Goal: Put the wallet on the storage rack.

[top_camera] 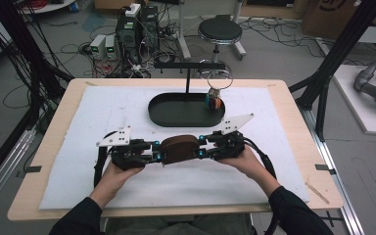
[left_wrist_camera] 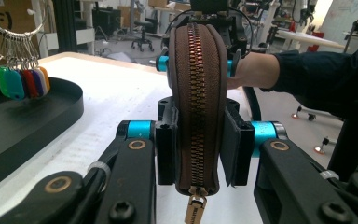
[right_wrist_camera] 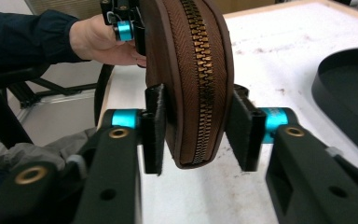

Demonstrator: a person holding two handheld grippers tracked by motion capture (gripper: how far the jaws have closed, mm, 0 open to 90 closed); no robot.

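L gripper (top_camera: 159, 157) clamps brown pouch (top_camera: 178, 149), R gripper (top_camera: 199, 147) jaws slack round it; black tray (top_camera: 169, 113) w/ keyring (top_camera: 215, 100) behind.

**Layout, pouch held between both grippers**

Zipped pouch (top_camera: 178, 149) sits mid-table over the mat (top_camera: 127, 186), zipper edge up. Left gripper (top_camera: 157, 157) at its left end, right gripper (top_camera: 200, 148) at its right end. Oval tray (top_camera: 166, 116) lies behind the pouch. Key ring with tags (top_camera: 214, 100) hangs over the tray's right end from the stand (top_camera: 188, 68).
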